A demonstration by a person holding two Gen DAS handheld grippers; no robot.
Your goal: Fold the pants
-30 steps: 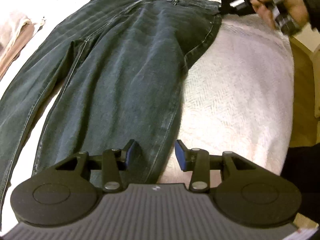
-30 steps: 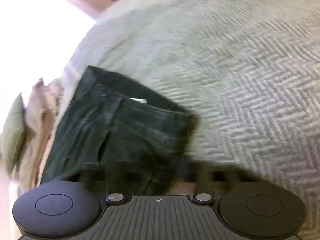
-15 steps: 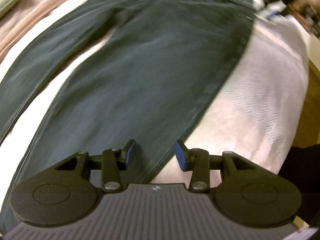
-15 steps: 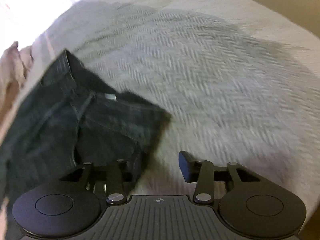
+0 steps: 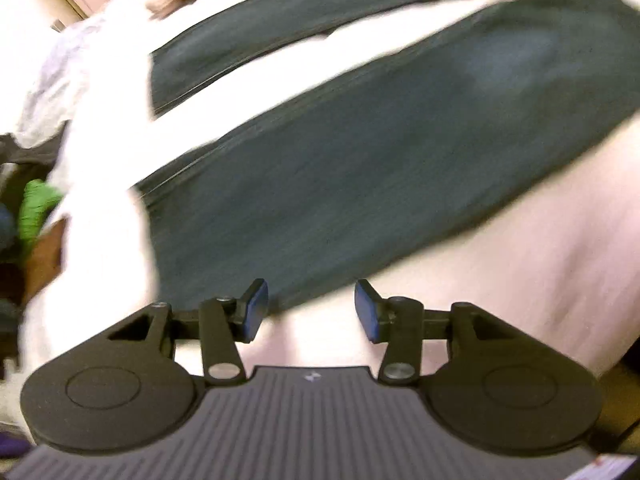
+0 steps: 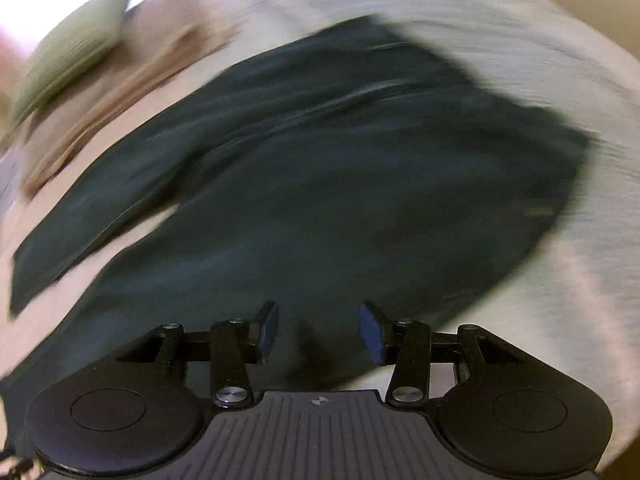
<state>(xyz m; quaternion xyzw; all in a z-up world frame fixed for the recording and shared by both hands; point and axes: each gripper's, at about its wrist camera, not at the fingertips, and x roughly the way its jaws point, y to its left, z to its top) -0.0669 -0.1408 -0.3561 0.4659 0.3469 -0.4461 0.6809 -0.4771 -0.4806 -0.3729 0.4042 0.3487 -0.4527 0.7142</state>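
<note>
Dark blue jeans [image 5: 380, 152] lie spread flat on a pale bedspread [image 5: 500, 272], both legs running toward the left. In the left wrist view my left gripper [image 5: 310, 306] is open just past the near leg's lower edge, over bare bedspread, holding nothing. The right wrist view shows the jeans [image 6: 340, 184] from the waist side, with the waistband at the right. There my right gripper [image 6: 318, 330] is open above the near edge of the denim, nothing between its fingers. Both views are motion-blurred.
A tan garment [image 6: 120, 92] and a green pillow [image 6: 72, 44] lie beyond the jeans. The bed's left edge [image 5: 80, 264] drops off to clutter, with something green [image 5: 36, 208] down there. Bare bedspread [image 6: 580, 280] stretches to the right of the waist.
My right gripper let go of the waistband corner, opened and pulled back so the whole jeans show. My left gripper swung left along the near leg toward its hem, still open.
</note>
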